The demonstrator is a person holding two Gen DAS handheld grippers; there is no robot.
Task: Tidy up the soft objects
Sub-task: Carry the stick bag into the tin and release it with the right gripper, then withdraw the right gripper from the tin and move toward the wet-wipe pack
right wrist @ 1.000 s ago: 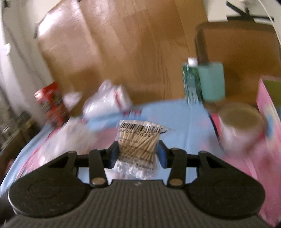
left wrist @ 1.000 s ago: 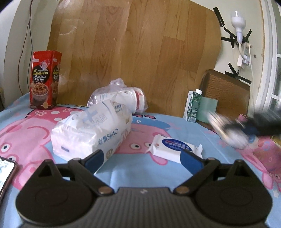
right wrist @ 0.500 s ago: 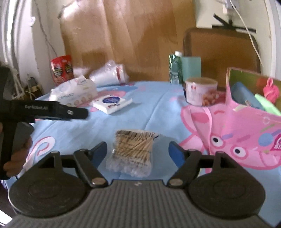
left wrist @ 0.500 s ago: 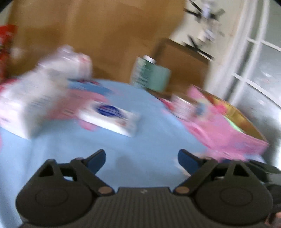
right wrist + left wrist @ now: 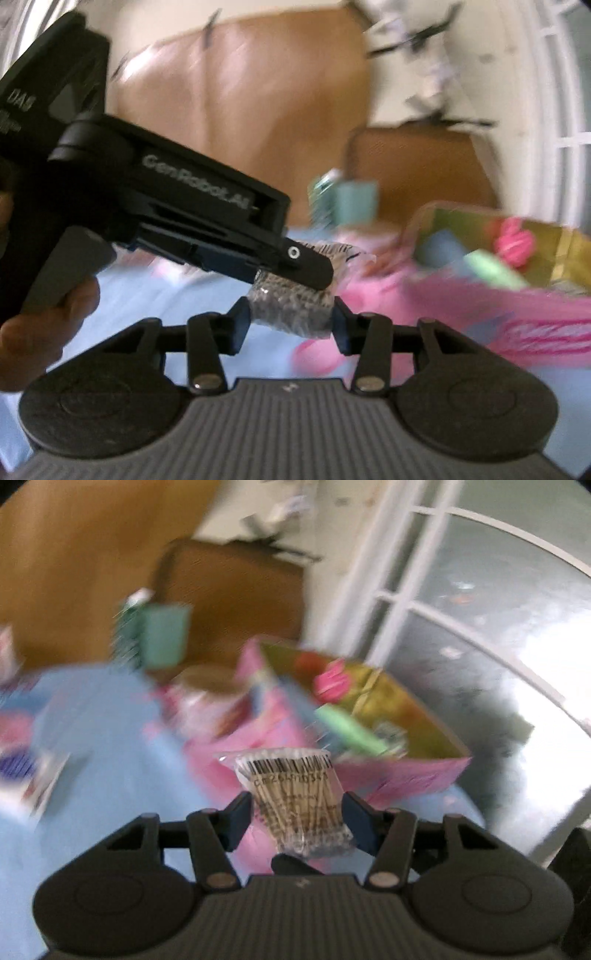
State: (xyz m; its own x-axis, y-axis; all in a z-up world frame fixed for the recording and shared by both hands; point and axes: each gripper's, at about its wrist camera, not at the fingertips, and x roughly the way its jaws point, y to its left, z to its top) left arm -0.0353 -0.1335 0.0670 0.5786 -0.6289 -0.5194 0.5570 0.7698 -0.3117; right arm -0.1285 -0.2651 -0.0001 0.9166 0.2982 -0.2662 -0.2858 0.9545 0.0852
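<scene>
A clear pack of cotton swabs [image 5: 295,797] with a barcode sits between the blue pads of my left gripper [image 5: 297,818], which is shut on it. In the right wrist view the same pack [image 5: 291,310] also lies between the pads of my right gripper [image 5: 291,326], which is closed on it, and the left gripper's body [image 5: 177,214] reaches over it from the left. The pink gift bag [image 5: 402,775] stands open just beyond, with a pink and a green soft item inside. Both views are blurred.
A round tub [image 5: 210,701] and a green carton [image 5: 155,635] stand behind on the blue cartoon tablecloth [image 5: 110,760]. A wet-wipes pack [image 5: 26,779] lies at the left. A window [image 5: 498,646] is at the right.
My left gripper swung right from the tissue packs and closed on the swab pack. My right gripper, open half a second ago with the pack lying on the cloth, has closed on it again.
</scene>
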